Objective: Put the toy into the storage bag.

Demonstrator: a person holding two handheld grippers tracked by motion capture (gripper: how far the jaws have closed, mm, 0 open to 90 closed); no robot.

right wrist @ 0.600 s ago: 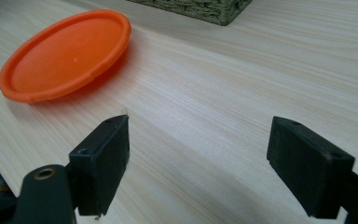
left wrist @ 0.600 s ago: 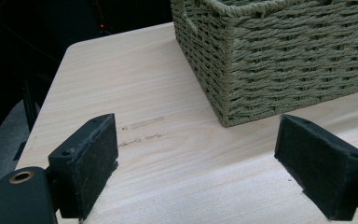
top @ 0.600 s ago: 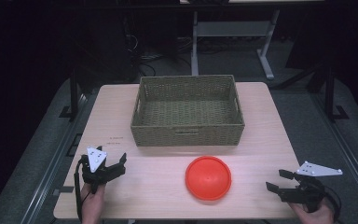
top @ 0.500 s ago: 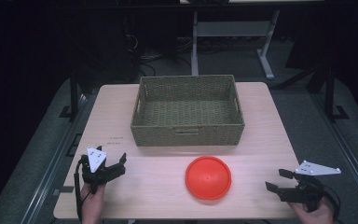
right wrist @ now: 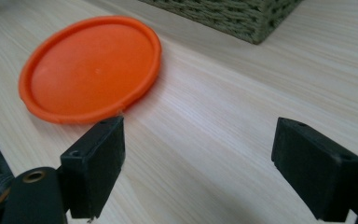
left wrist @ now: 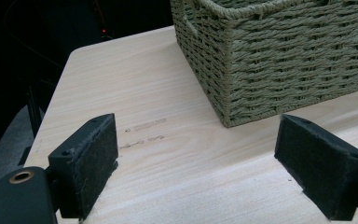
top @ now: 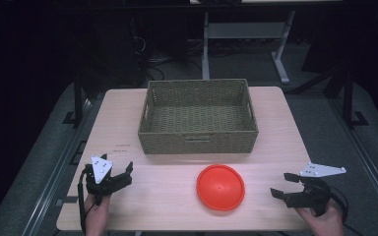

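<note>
Nothing started yet, by the look of it. Orange disc [top: 220, 187] lies flat on the counter [top: 128, 118], near the front edge, just in front of the wicker basket [top: 198, 142] but not touching it. Basket looks empty from the high view.

Left tool [top: 123, 173]: jaws spread wide, nothing between them, sitting at the front-left, well apart from the disc. Its own view looks at the basket's corner [left wrist: 223, 93].

Right tool [top: 281, 186]: also released, empty, front-right, pointing toward the disc [right wrist: 91, 67], which is near but not between the jaws.

My read: the disc probably goes into the basket; approach, grasp, lift and drop all remain.

Counter is pale wood laminate, with faint marks at left [left wrist: 144, 130]. Room is dark; metal stand legs [top: 280, 69] behind the counter, grey floor around.
</note>
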